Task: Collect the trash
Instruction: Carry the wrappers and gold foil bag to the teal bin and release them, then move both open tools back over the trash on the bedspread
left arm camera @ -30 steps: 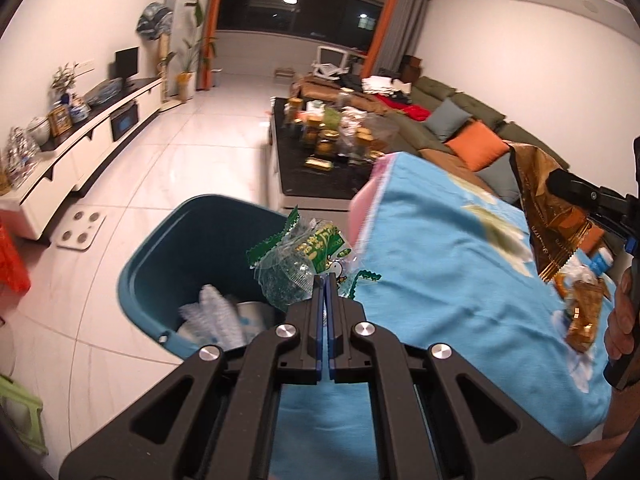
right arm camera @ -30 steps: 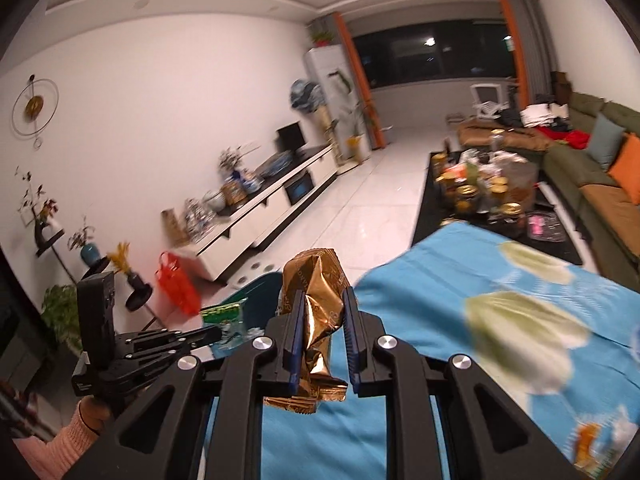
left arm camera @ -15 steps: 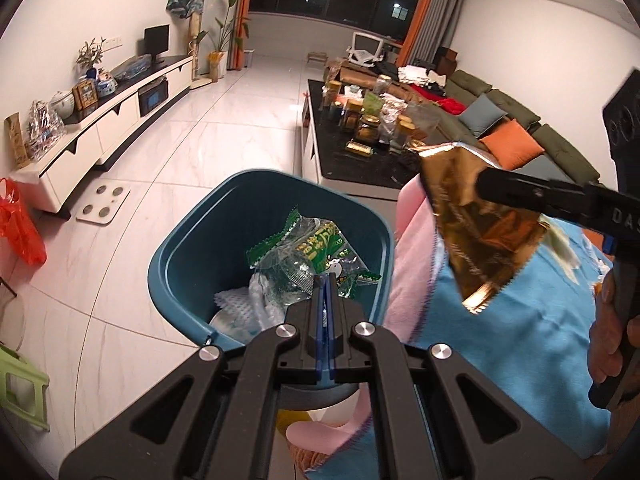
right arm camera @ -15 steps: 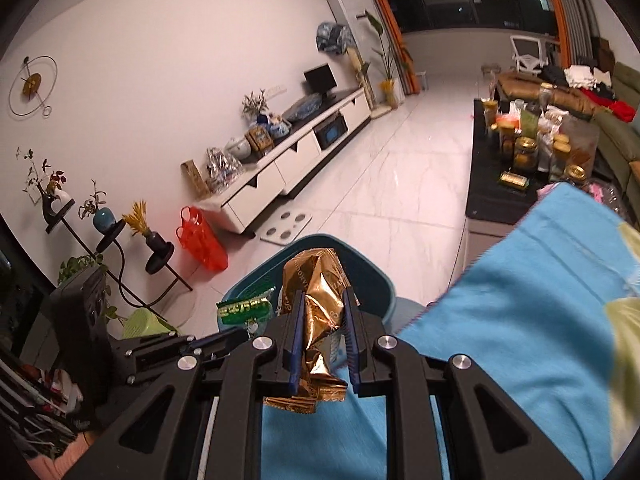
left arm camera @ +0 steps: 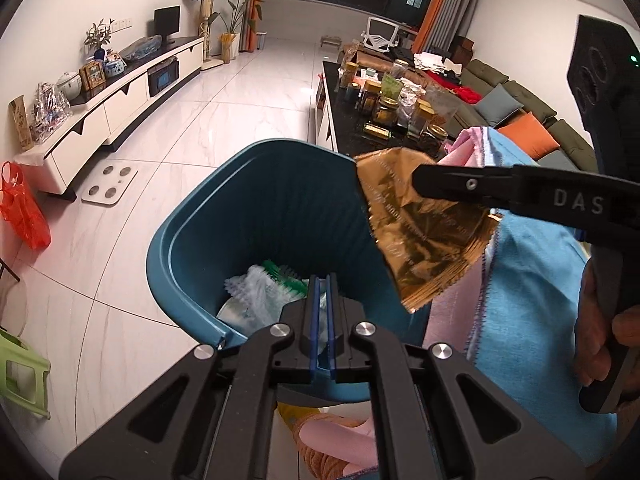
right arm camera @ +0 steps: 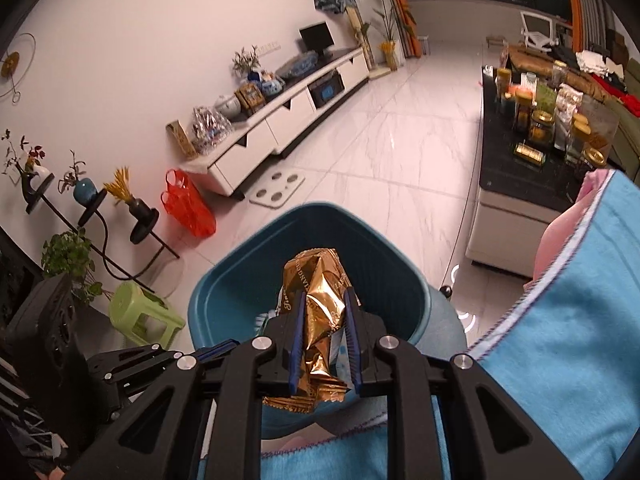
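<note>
The teal trash bin point(left arm camera: 180, 240) stands on the tiled floor right under both grippers, with clear and white wrappers point(left arm camera: 256, 296) lying inside. My left gripper point(left arm camera: 320, 280) is shut over the bin's near rim. A clear green-edged wrapper point(left arm camera: 282, 274) droops left from its tips into the bin, and a bit of film shows between the pads. My right gripper point(right arm camera: 322, 292) holds a crumpled gold foil wrapper point(right arm camera: 320, 308) above the bin's point(right arm camera: 224, 276) mouth. Its jaws are opening, with the foil still between the pads. From the left wrist the gold wrapper point(left arm camera: 424, 232) hangs over the bin's right rim.
A blue blanket point(left arm camera: 532, 288) with pink lining covers the surface at right. A black coffee table point(right arm camera: 516, 176) crowded with jars stands beyond it. A green stool point(right arm camera: 140, 316), a red bag point(right arm camera: 188, 208), a floor scale point(right arm camera: 278, 188) and a white TV cabinet point(right arm camera: 280, 120) lie to the left.
Both grippers came down over the bin, the right one swinging in from over the blanket. The green-edged wrapper, which stood up past the left tips, now droops into the bin.
</note>
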Motion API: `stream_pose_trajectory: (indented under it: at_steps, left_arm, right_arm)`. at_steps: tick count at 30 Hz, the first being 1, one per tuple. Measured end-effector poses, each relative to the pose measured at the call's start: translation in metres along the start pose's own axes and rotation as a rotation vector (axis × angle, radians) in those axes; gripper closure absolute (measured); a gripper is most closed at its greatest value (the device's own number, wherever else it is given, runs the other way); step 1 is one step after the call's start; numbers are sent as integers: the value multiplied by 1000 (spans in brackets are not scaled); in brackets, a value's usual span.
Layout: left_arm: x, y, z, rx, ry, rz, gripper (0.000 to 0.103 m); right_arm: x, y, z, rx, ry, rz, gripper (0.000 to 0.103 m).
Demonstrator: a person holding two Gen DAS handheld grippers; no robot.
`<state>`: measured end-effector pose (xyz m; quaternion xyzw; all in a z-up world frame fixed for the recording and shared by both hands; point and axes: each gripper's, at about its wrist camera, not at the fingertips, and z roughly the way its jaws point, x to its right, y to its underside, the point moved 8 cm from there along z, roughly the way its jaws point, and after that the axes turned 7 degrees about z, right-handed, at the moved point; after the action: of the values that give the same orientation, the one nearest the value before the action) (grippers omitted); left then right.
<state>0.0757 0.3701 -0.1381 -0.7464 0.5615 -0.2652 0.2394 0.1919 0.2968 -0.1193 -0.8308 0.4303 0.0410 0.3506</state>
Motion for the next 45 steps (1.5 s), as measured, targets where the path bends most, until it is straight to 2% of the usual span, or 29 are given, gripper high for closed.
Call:
stream_pose_trajectory:
  at_steps: [3,8,14,21,28,32,39,45]
  left_arm:
    - [4,-2,-1,6,6,-10,95]
    - [4,-1,-18,42,-11,5,90]
    - [10,5,-47,74,-21,25,82]
    - [10,19,-58,66,-12,15,79]
    - [9,28,-52,46,3,-4,79]
    - [7,30,-48,40,9,-15,79]
    - [-1,30,-45,38,6,-29,79]
    - [-7,24,-43,44,-7,-33,79]
  right_arm:
    - [5,4,9,-25,11,20,78]
    - [12,5,6,-25,14,24,76]
    - [37,-13,2,-10,111,2,71]
    - [56,-29,30,-127,215,-45,70]
    - [58,-18,69,-286,321,-134,74]
    - [65,-7,80,-383,299,-95,95]
    - [63,10,69,-442,299,-98,91]
    - [50,21,63,-481,314,-168,85]
